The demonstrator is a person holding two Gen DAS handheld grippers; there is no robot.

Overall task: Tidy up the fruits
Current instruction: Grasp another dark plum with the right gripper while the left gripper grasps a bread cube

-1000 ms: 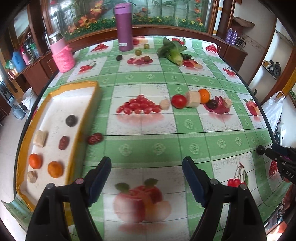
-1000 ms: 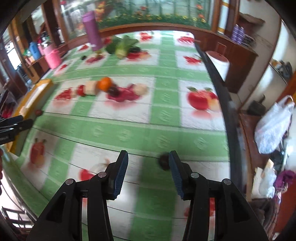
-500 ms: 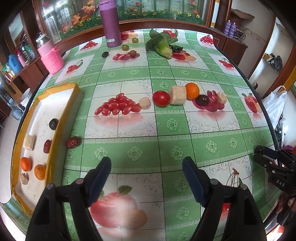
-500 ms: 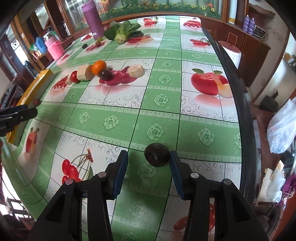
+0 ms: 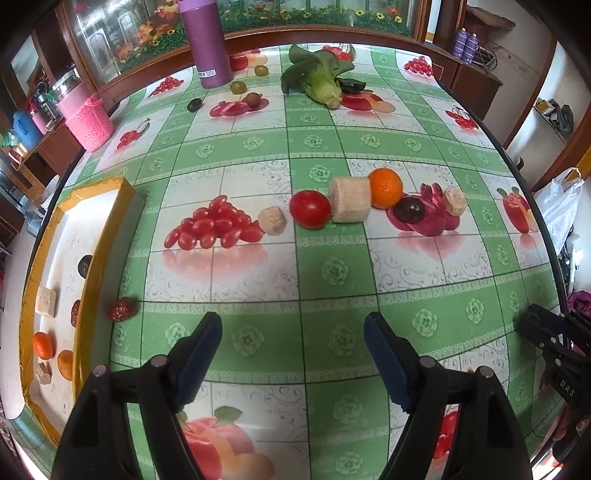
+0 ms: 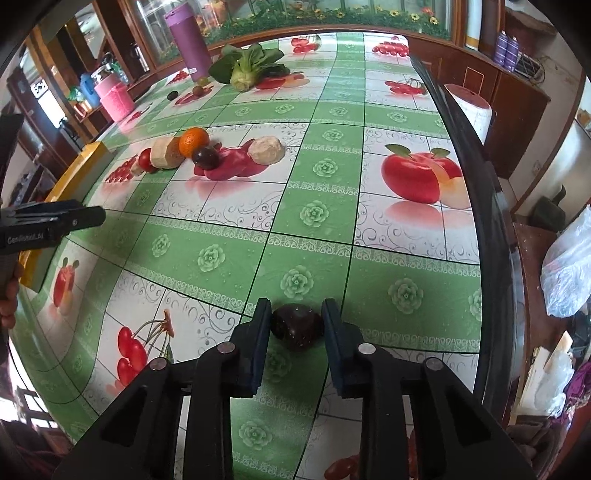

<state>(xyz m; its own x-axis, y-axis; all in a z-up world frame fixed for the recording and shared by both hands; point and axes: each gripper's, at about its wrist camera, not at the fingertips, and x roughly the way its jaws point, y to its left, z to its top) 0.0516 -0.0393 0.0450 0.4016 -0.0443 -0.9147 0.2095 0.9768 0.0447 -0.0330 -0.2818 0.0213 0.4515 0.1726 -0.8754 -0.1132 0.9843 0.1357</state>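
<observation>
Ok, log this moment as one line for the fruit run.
right gripper: shut on dark plum, on the tablecloth | left gripper: open, empty | tray: partly filled

Both views are bright, lit by even daylight. Soft shadow lies on the tablecloth [image 5: 332, 280] toward 6 o'clock, ahead of the fingers [image 5: 199, 350]. The cloth's gloss gives mild sheen; the glass cabinet [image 5: 122, 33] at 11 o'clock reflects light. Focus is sharp, with no motion blur. Strong fisheye curvature bends the table edge [image 6: 480, 206] at 3 o'clock; corners vignette to black.
</observation>
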